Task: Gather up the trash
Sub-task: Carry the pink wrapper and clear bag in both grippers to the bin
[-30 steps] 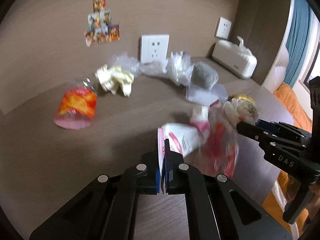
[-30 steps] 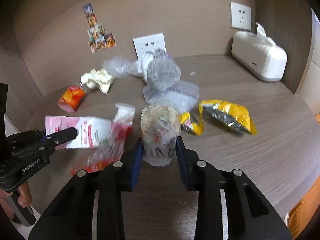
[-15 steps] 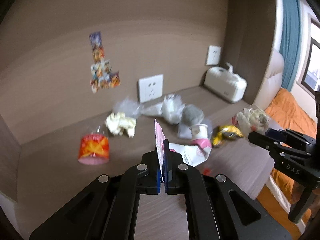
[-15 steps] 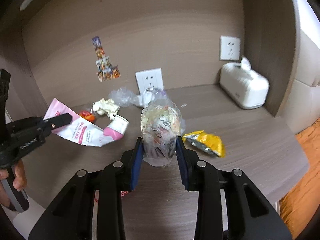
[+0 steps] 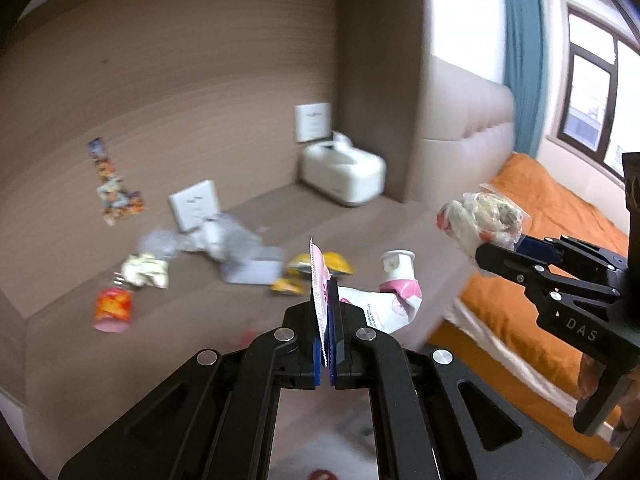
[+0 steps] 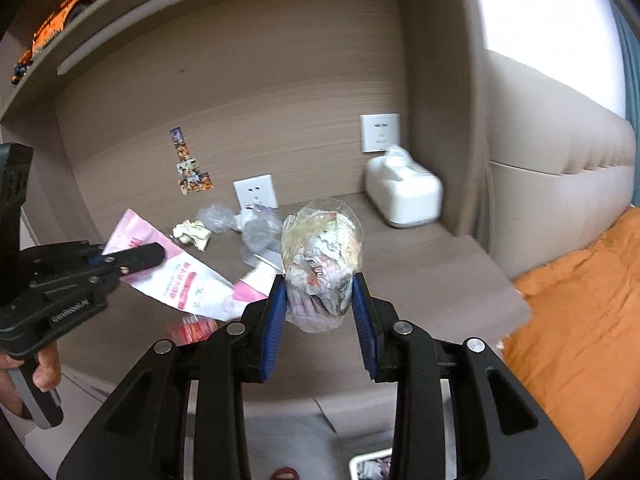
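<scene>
Your left gripper (image 5: 325, 344) points down, pinching the pink-and-white pouch (image 6: 176, 276) by its edge above the desk's (image 6: 440, 280) front edge. Your right gripper (image 6: 319, 312), held alongside, clamps the clear bag of scraps (image 6: 320, 256) off the desk.

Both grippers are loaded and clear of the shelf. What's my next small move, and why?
Probably carry both toward wherever the trash goes; no bin is clearly visible. The left gripper pinches the pink pouch, the right gripper clamps the stuffed clear bag, and neither can take more from the wooden ledge.
</scene>
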`<state>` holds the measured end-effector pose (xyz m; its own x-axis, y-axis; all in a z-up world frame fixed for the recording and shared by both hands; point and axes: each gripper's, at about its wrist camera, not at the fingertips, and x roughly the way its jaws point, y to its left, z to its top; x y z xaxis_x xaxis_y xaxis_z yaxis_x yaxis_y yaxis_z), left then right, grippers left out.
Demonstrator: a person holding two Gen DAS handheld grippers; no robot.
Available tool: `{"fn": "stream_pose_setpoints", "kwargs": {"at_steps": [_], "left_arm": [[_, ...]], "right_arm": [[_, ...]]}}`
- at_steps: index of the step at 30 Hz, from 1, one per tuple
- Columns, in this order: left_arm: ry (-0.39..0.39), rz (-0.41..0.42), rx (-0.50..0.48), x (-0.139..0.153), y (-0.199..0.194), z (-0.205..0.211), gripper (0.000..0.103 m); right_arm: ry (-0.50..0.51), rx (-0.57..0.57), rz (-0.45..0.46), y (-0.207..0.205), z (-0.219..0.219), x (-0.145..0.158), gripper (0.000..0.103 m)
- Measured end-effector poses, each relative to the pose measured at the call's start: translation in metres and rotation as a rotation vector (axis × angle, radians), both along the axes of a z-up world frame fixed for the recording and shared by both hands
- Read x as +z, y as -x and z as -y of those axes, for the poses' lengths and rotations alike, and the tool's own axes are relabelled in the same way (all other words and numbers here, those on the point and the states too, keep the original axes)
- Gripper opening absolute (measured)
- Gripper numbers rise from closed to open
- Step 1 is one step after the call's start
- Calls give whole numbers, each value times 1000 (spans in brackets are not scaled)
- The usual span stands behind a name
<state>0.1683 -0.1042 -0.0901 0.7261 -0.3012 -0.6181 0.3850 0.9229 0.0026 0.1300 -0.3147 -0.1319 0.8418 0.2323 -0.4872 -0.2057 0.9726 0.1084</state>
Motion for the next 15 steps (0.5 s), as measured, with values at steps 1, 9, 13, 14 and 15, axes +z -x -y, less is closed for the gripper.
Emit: {"fn": "stream_pose_setpoints", "kwargs": {"at_steps": [1, 9, 13, 14, 15], "left_arm": [[-2, -3, -10, -2, 8, 12, 1], [-7, -74, -60, -37, 60, 97, 2], [-37, -135, -71, -72, 81, 128, 2], [-44, -150, -75, -80, 84, 134, 2], [-49, -174, -79, -92, 87, 141, 2]], "right_arm": [[-1, -5, -3, 9, 10, -1, 34], [-22, -35, -60, 70, 85, -28, 34], [-26, -27, -121, 84, 109, -52, 34], [-24, -22, -137, 86, 113, -59, 34], [-19, -19, -154, 86, 116, -67, 34]]}}
